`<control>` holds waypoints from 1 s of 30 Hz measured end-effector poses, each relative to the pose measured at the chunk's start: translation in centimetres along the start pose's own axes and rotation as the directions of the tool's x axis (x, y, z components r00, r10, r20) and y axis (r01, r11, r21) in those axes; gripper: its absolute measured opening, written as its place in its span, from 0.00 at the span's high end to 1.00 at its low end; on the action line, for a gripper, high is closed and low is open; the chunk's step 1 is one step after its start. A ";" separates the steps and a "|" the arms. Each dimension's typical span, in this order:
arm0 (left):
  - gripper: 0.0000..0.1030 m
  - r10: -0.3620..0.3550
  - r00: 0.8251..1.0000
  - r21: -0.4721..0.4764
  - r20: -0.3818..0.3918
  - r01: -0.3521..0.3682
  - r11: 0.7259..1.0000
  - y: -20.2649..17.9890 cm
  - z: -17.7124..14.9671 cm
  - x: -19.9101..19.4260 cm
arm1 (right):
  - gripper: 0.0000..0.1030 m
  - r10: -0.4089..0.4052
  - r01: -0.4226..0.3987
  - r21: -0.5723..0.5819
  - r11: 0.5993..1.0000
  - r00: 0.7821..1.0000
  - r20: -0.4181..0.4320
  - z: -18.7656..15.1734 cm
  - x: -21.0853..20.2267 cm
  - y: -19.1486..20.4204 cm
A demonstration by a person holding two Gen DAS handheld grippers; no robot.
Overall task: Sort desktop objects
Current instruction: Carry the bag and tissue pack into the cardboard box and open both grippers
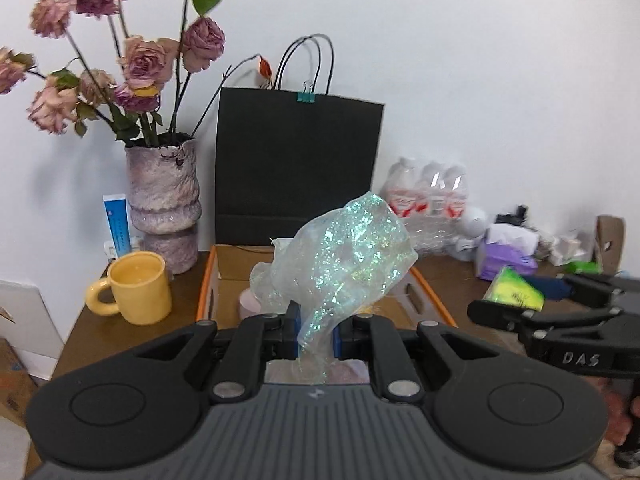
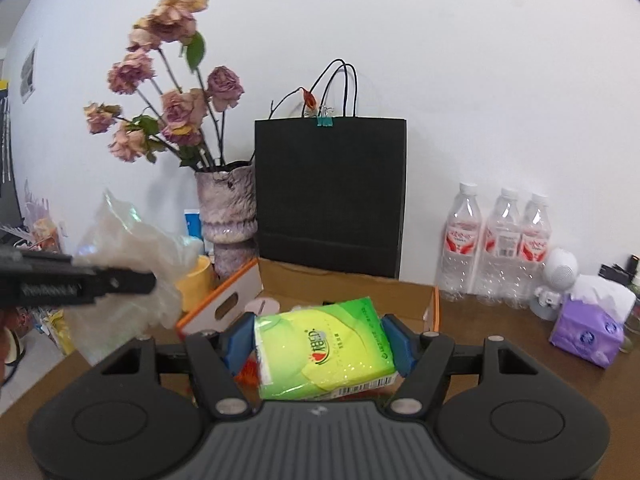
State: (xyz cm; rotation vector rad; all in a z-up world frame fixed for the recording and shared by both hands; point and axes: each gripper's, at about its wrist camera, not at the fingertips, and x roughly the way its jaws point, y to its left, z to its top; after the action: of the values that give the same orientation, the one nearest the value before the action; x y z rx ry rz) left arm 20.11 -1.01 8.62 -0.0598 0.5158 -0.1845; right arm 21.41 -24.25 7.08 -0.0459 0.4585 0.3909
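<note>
The left gripper [image 1: 316,336] pinches a glittery clear plastic wrap [image 1: 344,256], lifted over the orange-edged cardboard box [image 1: 206,292]. Further right, the right gripper [image 2: 320,344] is clamped on a green tissue pack [image 2: 324,348], also above the box, with the purple tissue pack [image 2: 586,332] on the brown table [image 2: 500,328]

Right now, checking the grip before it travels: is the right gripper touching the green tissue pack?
Touching. The right wrist view shows the right gripper with both blue pads pressed against the green tissue pack.
</note>
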 end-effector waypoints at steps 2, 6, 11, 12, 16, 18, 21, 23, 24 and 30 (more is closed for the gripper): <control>0.86 0.015 1.000 -0.035 -0.015 -0.016 0.999 0.4 1.2 1.5 | 0.35 -0.007 0.008 0.008 1.000 1.000 -0.023 1.4 1.8 -0.3; 0.86 0.080 0.996 -0.037 -0.029 -0.081 0.996 0.4 3.2 4.7 | 0.35 -0.066 0.065 -0.035 0.997 0.996 -0.054 3.0 6.0 -0.3; 0.86 0.166 0.983 -0.019 -0.078 -0.168 0.986 0.3 4.5 10.1 | 0.35 -0.150 0.142 -0.080 0.987 0.982 -0.118 3.3 11.8 -0.1; 0.86 0.182 0.979 -0.016 -0.091 -0.184 0.983 0.3 4.5 11.3 | 0.35 -0.160 0.150 -0.080 0.985 0.978 -0.131 3.2 13.0 -0.1; 0.86 0.258 0.952 0.011 -0.166 -0.260 0.965 0.3 3.7 16.2 | 0.35 -0.179 0.166 -0.085 0.983 0.967 -0.180 2.4 16.9 0.0; 0.86 0.268 0.942 0.013 -0.203 -0.271 0.963 0.4 2.9 17.9 | 0.35 -0.182 0.165 -0.096 0.982 0.960 -0.212 1.7 18.2 0.3; 0.86 0.275 0.932 0.011 -0.237 -0.281 0.960 1.0 1.8 19.5 | 0.35 -0.184 0.161 -0.111 0.981 0.950 -0.252 0.7 20.0 0.5; 0.86 0.286 0.925 0.018 -0.251 -0.291 0.956 1.4 1.2 20.4 | 0.35 -0.182 0.157 -0.111 0.981 0.946 -0.268 0.2 20.7 0.5; 0.85 0.288 0.922 0.019 -0.257 -0.293 0.956 1.6 1.0 20.7 | 0.35 -0.180 0.156 -0.106 0.982 0.945 -0.275 -0.1 21.0 0.4; 0.81 0.292 0.914 0.025 -0.283 -0.297 0.954 2.0 0.1 21.8 | 0.33 -0.165 0.158 -0.050 0.986 0.925 -0.341 -1.1 22.6 -0.6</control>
State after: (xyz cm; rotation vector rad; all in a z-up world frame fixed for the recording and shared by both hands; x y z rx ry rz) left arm 39.09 -3.21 -2.04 0.0281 0.8064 0.1109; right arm 39.85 -16.89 -3.89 -0.1742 0.7919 0.2240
